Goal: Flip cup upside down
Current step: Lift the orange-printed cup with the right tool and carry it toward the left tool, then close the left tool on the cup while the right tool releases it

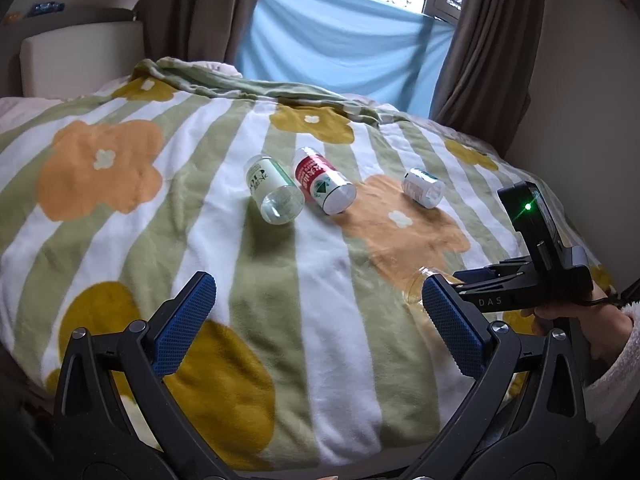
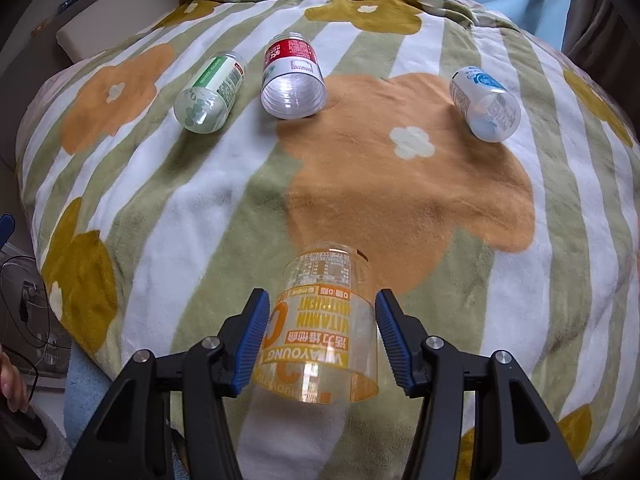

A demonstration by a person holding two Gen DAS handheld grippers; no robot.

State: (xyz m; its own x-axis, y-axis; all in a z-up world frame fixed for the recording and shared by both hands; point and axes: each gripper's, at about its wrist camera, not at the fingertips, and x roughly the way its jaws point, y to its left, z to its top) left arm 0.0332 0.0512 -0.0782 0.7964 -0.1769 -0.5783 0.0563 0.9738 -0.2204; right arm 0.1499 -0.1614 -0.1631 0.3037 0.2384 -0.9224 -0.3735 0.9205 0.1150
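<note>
Orange-print clear cup (image 2: 320,332) sits nearest in the right wrist view, between the blue pads of the right gripper (image 2: 318,344), print reading upside down; the left pad touches its wall, and whether the right pad does I cannot tell. Left gripper (image 1: 316,324) hangs spread wide over the flowered blanket (image 1: 120,240) with nothing between its pads. Farther back lie three cups on their sides: green (image 2: 210,94), red (image 2: 292,78), and blue (image 2: 484,104) well apart to the right

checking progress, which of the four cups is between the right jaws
The orange-print clear cup, standing mouth-down between the right gripper jaws. The green, red and blue cups lie on their sides farther back on the blanket.
</note>
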